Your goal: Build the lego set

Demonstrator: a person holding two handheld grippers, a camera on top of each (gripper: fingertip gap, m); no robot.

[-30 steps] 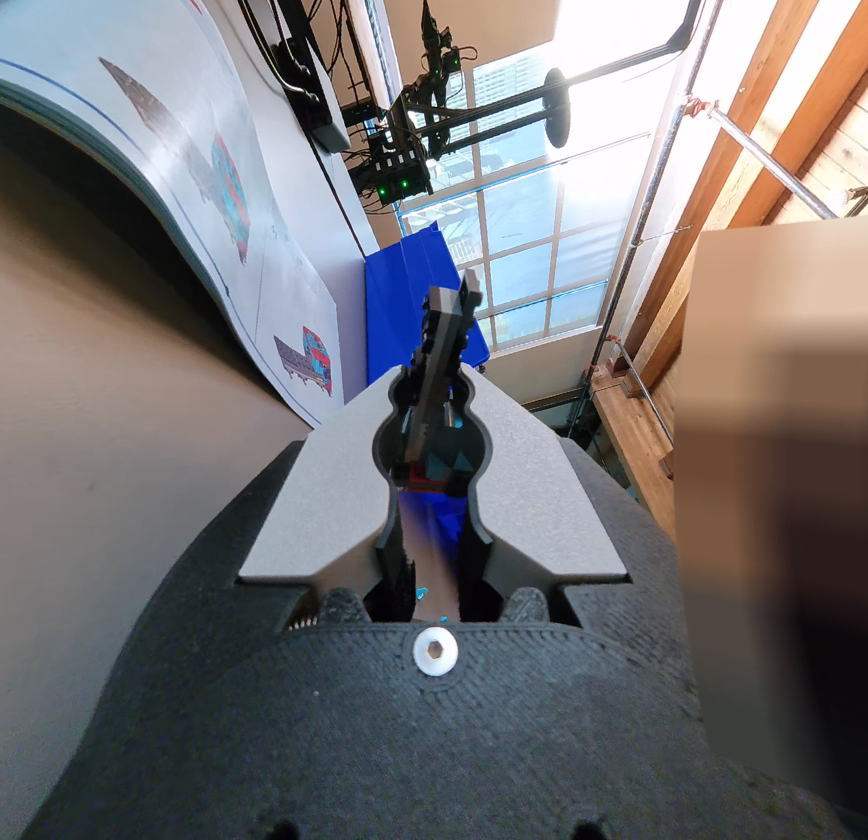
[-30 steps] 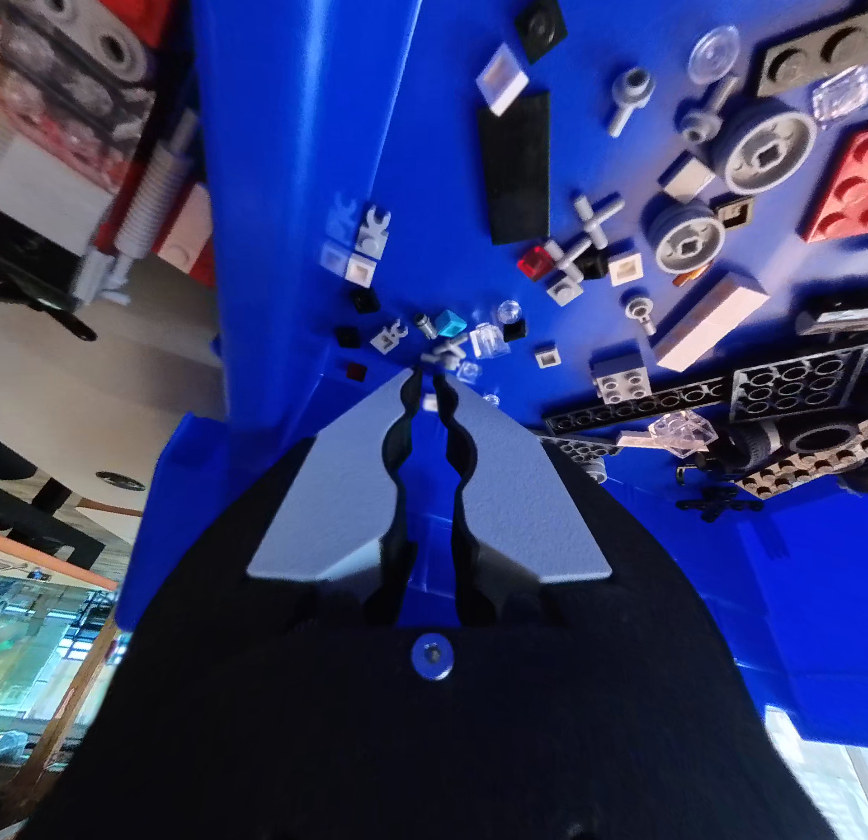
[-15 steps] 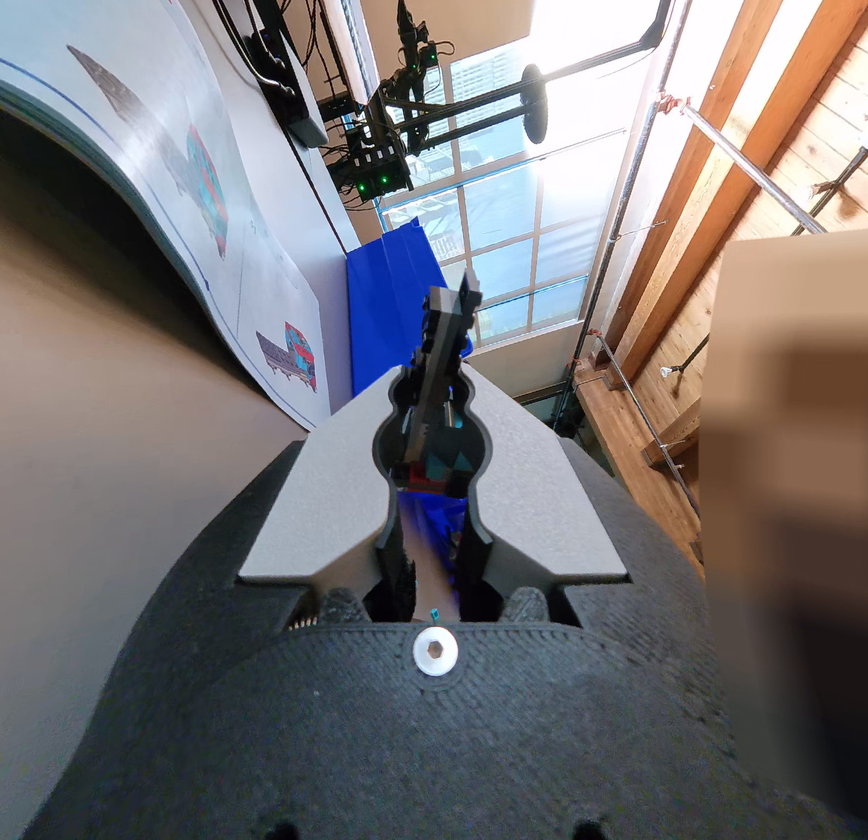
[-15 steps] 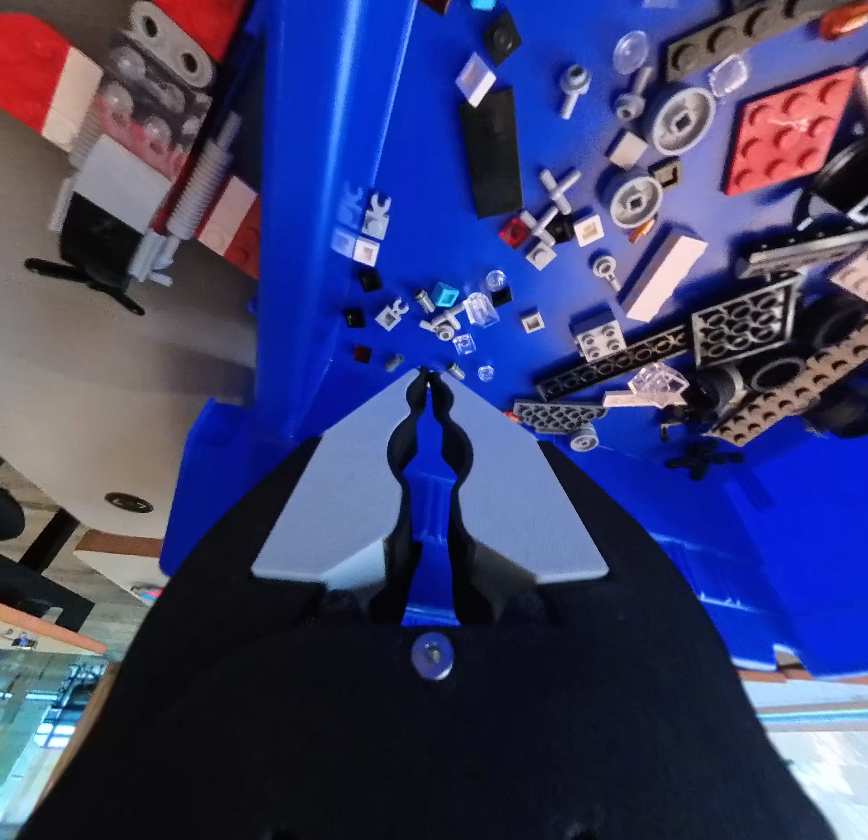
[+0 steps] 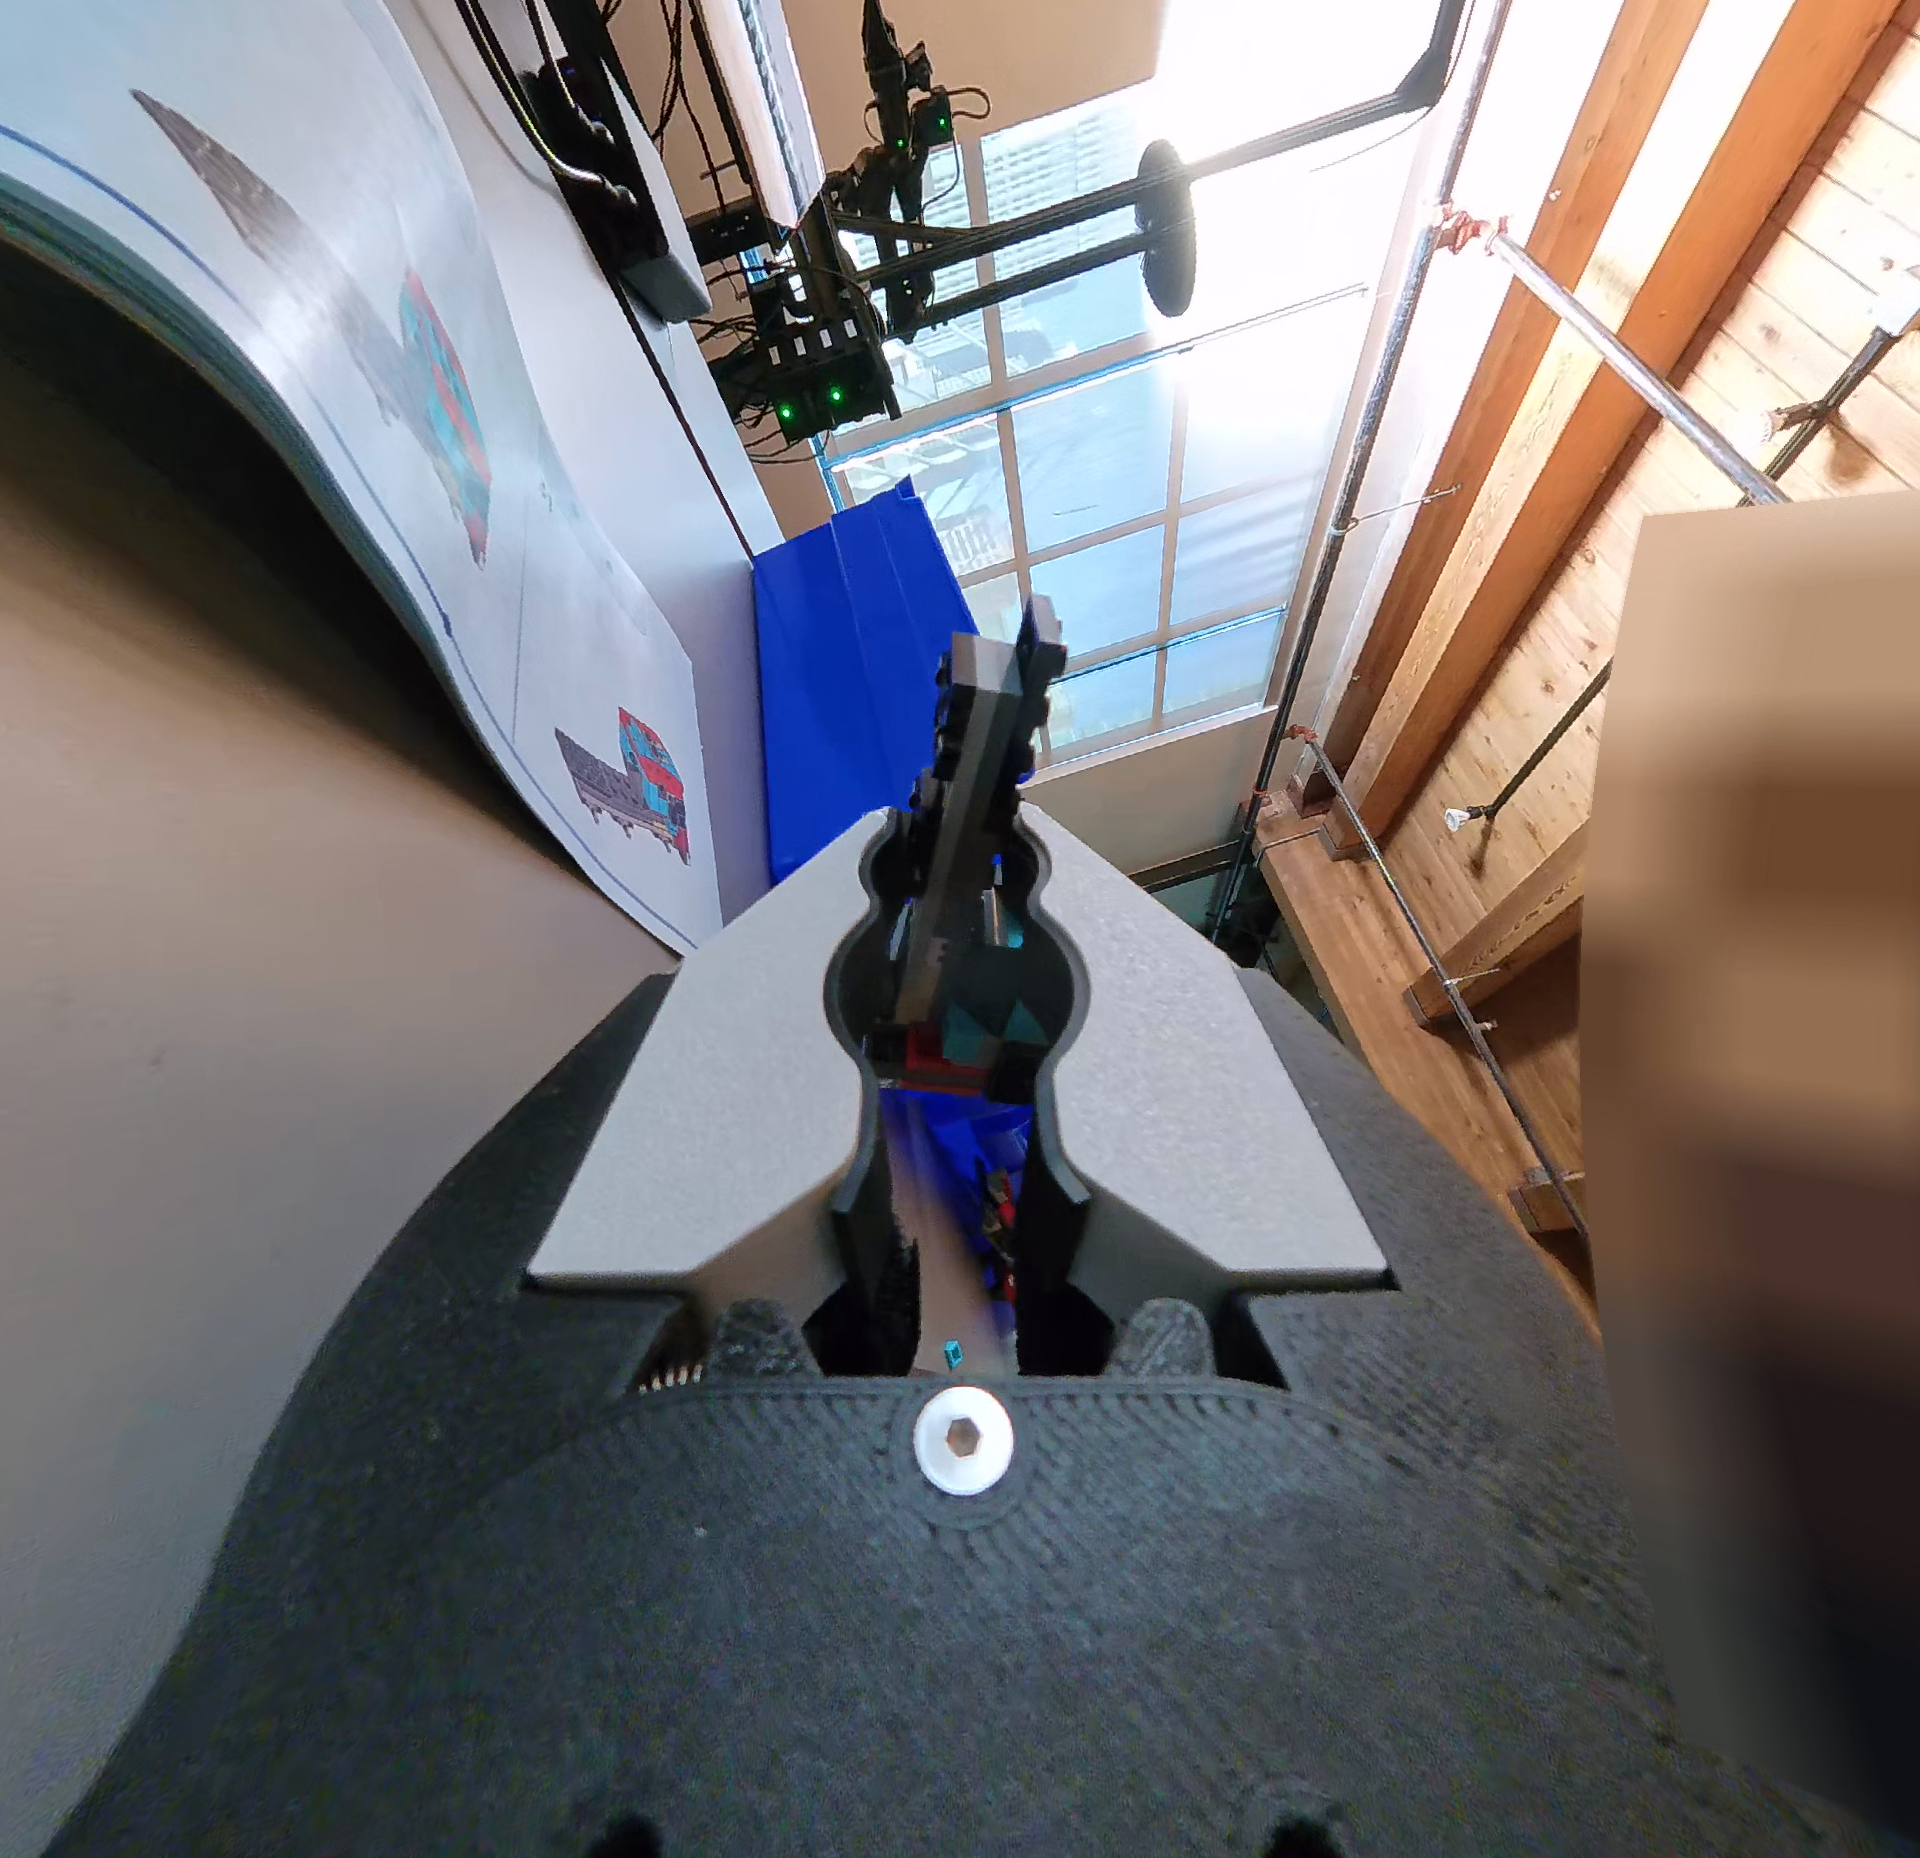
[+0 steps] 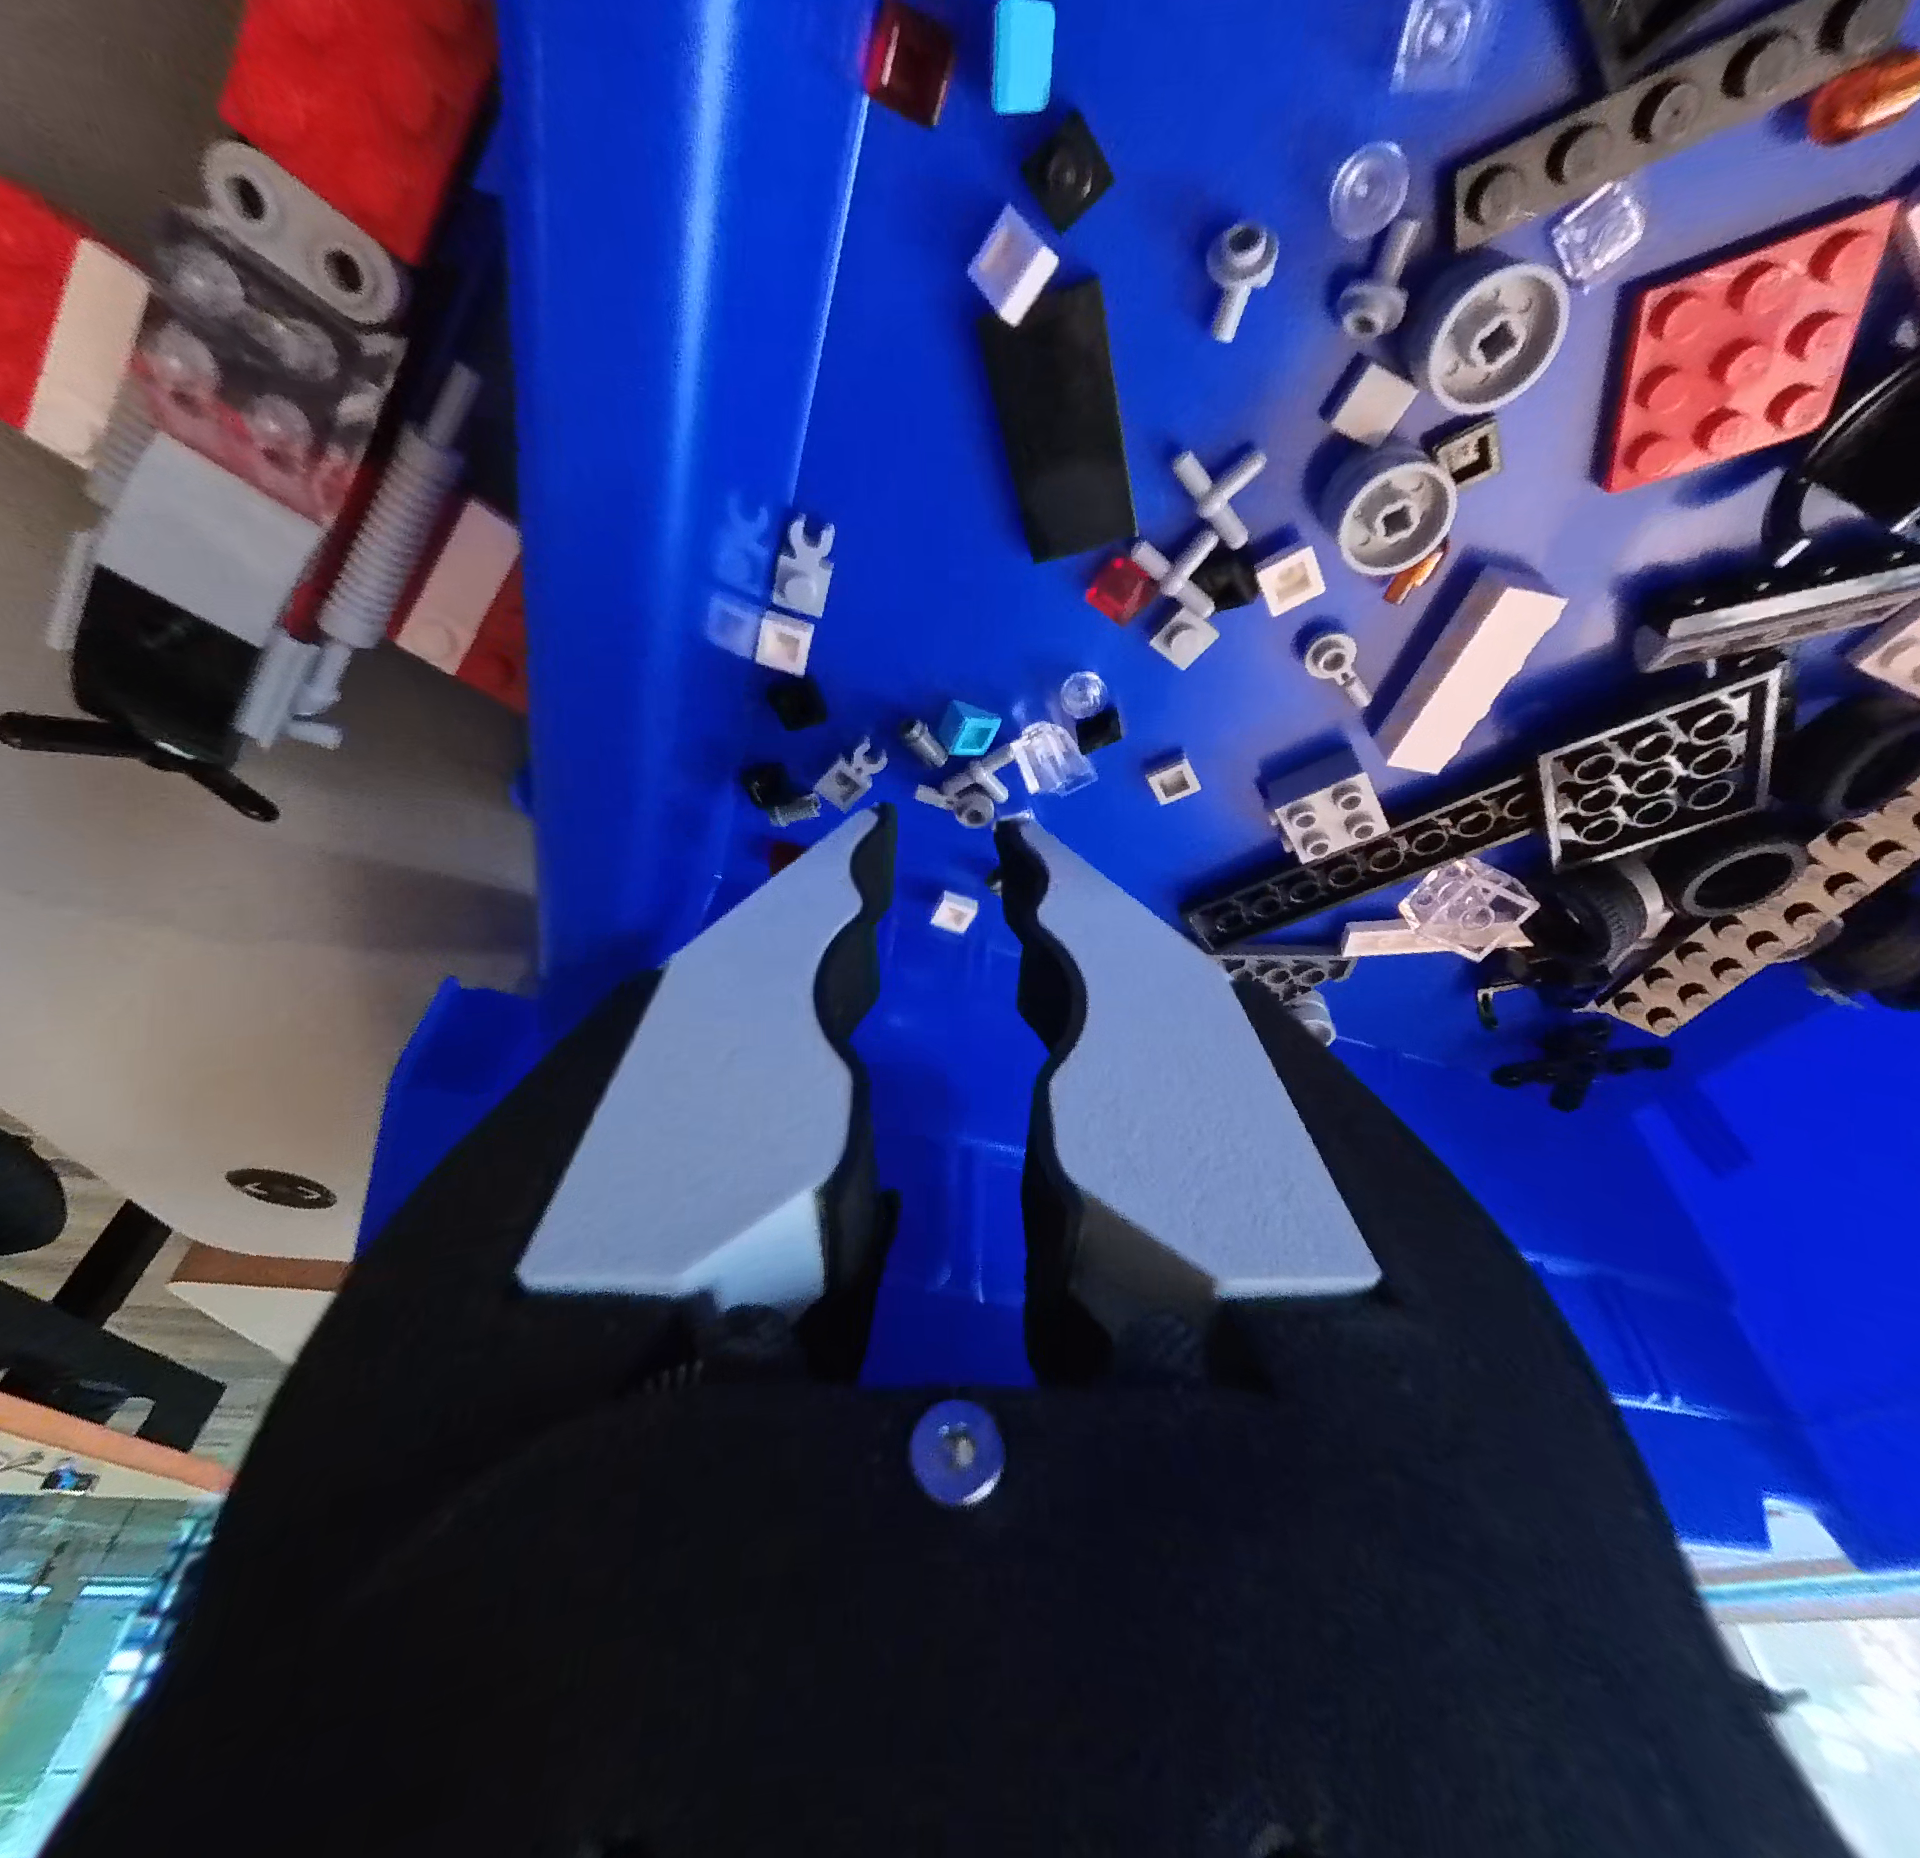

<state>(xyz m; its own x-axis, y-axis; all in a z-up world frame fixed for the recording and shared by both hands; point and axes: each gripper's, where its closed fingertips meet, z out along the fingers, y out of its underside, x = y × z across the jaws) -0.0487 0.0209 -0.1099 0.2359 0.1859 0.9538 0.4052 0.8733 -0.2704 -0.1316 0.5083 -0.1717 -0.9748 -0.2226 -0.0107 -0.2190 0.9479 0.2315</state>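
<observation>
My left gripper (image 5: 956, 826) is shut on a partly built lego assembly (image 5: 982, 748) of grey and black plates with red and teal bricks at its base. It holds it up in the air, pointing towards the window. My right gripper (image 6: 940, 832) is open and empty, low over the blue tray (image 6: 665, 458) of loose pieces. A small white tile (image 6: 952, 913) lies between its fingers. Just past the tips lie a grey clip piece (image 6: 971, 795), a teal brick (image 6: 971, 733) and a clear brick (image 6: 1055, 759).
The open instruction booklet (image 5: 436, 437) curves at the left of the left wrist view. A red, white and grey lego build (image 6: 260, 374) lies on the table left of the tray. Black plates (image 6: 1455, 832), grey wheels (image 6: 1491, 338) and a red plate (image 6: 1756, 343) fill the tray's right side. The left gripper's tips are roughly 50 cm from the right gripper's.
My right gripper's jaws, nearly shut half a second ago, have opened, and it has dropped closer to the small pieces. My left gripper still holds the assembly and has shifted only slightly.
</observation>
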